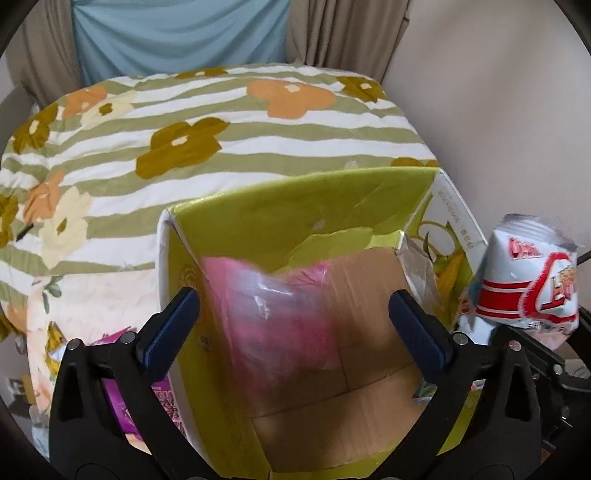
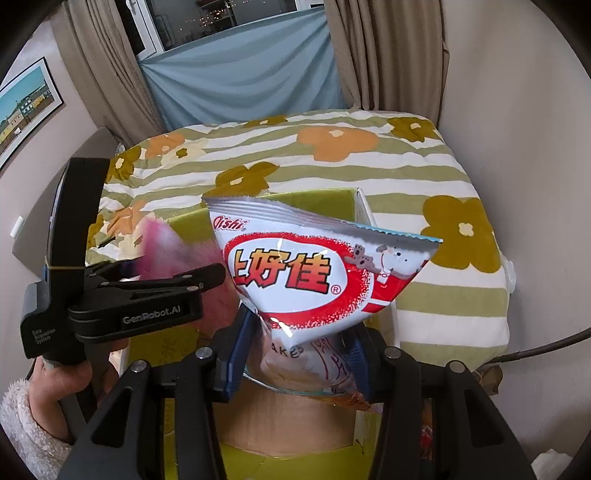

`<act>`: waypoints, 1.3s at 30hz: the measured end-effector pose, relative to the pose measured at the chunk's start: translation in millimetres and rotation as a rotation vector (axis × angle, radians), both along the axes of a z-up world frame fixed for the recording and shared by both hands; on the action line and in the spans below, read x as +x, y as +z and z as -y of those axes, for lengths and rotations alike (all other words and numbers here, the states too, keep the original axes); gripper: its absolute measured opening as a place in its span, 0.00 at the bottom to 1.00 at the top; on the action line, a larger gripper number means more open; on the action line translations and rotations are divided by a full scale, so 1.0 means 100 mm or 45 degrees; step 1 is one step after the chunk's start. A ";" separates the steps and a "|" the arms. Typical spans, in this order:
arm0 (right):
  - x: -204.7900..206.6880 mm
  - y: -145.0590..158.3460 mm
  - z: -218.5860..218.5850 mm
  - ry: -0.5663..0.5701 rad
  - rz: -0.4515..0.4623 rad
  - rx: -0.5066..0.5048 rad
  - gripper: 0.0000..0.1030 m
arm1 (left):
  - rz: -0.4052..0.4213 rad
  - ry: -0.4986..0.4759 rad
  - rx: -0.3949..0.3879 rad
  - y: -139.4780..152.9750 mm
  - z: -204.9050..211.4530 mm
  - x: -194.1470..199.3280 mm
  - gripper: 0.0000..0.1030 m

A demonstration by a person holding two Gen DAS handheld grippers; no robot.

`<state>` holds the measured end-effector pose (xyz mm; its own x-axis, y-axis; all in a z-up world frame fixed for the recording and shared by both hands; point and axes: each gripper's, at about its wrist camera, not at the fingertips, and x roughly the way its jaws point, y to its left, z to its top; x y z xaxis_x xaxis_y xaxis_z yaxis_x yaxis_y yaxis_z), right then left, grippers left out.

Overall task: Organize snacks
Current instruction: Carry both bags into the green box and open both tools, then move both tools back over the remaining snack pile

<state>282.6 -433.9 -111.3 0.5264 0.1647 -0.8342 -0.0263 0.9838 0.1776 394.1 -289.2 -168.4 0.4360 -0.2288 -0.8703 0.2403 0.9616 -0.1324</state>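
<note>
Oishi snack bag [image 2: 314, 273] pinched in right gripper [image 2: 295, 354], "GenRobot.AI" left gripper [image 2: 173, 277]

Three snack bags [image 2: 295, 273], one box [image 1: 295, 206]

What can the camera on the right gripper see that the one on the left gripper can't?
Only the right wrist view shows the window, a framed picture and the left gripper from outside. Only the left wrist view shows the box's cardboard floor and a purple packet beside it. Both show the green box, the blurred pink bag, the white Oishi bag and the flowered quilt.
</note>
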 end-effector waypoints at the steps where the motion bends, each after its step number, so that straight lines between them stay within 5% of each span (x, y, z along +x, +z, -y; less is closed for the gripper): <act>1: 0.01 0.00 0.00 -0.005 -0.004 0.003 0.43 | -0.001 -0.002 0.000 0.01 -0.02 0.00 0.98; 14: 0.12 -0.01 0.02 0.036 -0.034 0.023 0.43 | 0.044 0.078 0.019 0.25 -0.34 -0.28 0.98; 22: 0.47 -0.27 -0.08 0.119 -0.104 0.038 0.44 | 0.039 0.085 0.059 0.24 -0.46 -0.49 0.98; 28: 0.50 -0.37 -0.16 0.160 -0.080 -0.013 0.91 | 0.053 0.110 0.062 0.29 -0.57 -0.63 0.98; 39: 0.13 -0.05 -0.07 0.183 0.052 -0.026 0.93 | 0.129 0.182 0.047 0.59 -0.67 -0.96 0.98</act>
<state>296.1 -426.6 -116.5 0.5325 0.2238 -0.8163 -0.1736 0.9728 0.1534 297.8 -222.4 -109.4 0.5476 -0.1271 -0.8270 0.1111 0.9907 -0.0787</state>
